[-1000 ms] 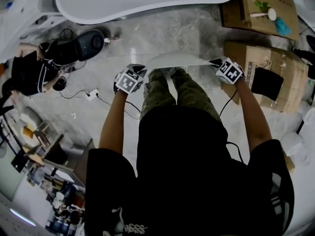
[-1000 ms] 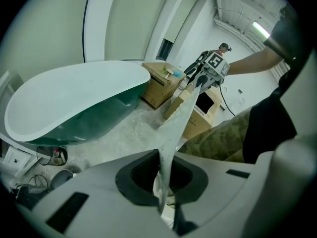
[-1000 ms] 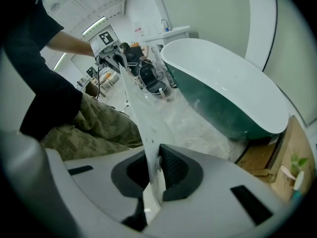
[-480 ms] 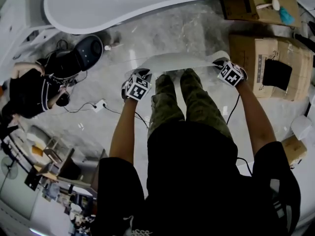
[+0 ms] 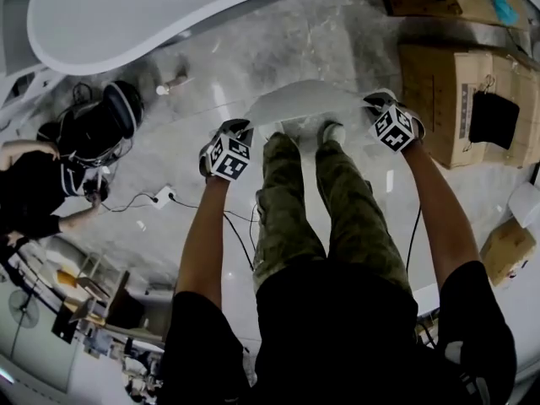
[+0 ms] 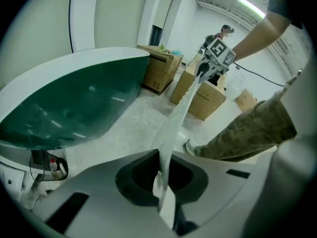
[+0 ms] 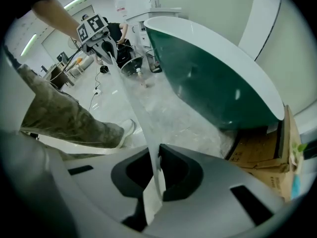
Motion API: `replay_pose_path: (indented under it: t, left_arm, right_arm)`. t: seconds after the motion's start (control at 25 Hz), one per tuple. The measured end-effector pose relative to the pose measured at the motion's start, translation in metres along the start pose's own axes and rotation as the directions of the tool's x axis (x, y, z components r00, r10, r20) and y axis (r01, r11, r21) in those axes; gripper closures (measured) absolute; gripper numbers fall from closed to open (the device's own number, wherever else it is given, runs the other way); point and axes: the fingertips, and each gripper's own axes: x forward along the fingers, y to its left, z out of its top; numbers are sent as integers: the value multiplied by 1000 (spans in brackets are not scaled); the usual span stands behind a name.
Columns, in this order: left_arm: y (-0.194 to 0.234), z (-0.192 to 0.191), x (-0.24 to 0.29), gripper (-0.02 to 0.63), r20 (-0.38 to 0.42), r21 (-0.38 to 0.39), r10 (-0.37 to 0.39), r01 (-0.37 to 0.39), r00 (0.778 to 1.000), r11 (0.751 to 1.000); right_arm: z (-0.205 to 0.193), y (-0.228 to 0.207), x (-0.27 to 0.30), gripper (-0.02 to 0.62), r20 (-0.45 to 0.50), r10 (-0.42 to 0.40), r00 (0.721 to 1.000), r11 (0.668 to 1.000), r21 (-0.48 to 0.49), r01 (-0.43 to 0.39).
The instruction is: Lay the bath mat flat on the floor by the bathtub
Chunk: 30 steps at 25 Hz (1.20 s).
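White bath mat (image 5: 304, 104), mid-frame between the bathtub (image 5: 126, 24) at upper left and the person's shoes (image 5: 332, 132), is pinched at each end by the left gripper (image 5: 240, 126) and right gripper (image 5: 376, 100), held wide apart apparently to land it flat.

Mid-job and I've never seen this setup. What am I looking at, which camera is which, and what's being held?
No robot here: a person stands holding a two-jaw gripper in each hand. The head view looks down from their head; the two gripper views ride on the grippers, looking along their jaws. The left gripper and right gripper are each shut on an end of the white bath mat, stretched between them over the floor beside the bathtub. It isn't laid flat yet. At the right stand cardboard boxes.
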Motion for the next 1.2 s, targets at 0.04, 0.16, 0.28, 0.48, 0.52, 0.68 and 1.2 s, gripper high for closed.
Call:
replay_pose_path:
  t: [0.04, 0.16, 0.28, 0.48, 0.52, 0.68, 1.2]
  left_arm:
    - [-3, -4, 11, 580, 0, 9, 5, -5, 1000, 1000]
    - [-3, -15, 45, 580, 8, 21, 37, -37, 999, 999]
    - [-2, -31, 78, 580, -20, 26, 70, -70, 997, 997]
    - [-3, -58, 115, 580, -82, 109, 101, -92, 992, 990]
    - [-5, -61, 122, 580, -90, 116, 101, -90, 991, 989]
    - [-5, -74, 140, 580, -121, 132, 106, -90, 987, 987]
    - [33, -87, 201, 580, -129, 172, 170, -147, 977, 974]
  right_arm:
    - [-7, 0, 12, 568, 7, -8, 1000, 1000, 1, 8]
    - [-27, -2, 49, 568, 32, -22, 999, 1000, 4, 22]
    - [-42, 0, 86, 568, 47, -18, 999, 998, -55, 21]
    - [-58, 8, 129, 566, 74, 8, 997, 993, -119, 1]
    - [-60, 8, 134, 568, 79, 14, 997, 991, -130, -4]
    - [-67, 11, 157, 568, 70, 43, 997, 986, -167, -31]
    - [-67, -14, 226, 566, 80, 22, 997, 985, -170, -8]
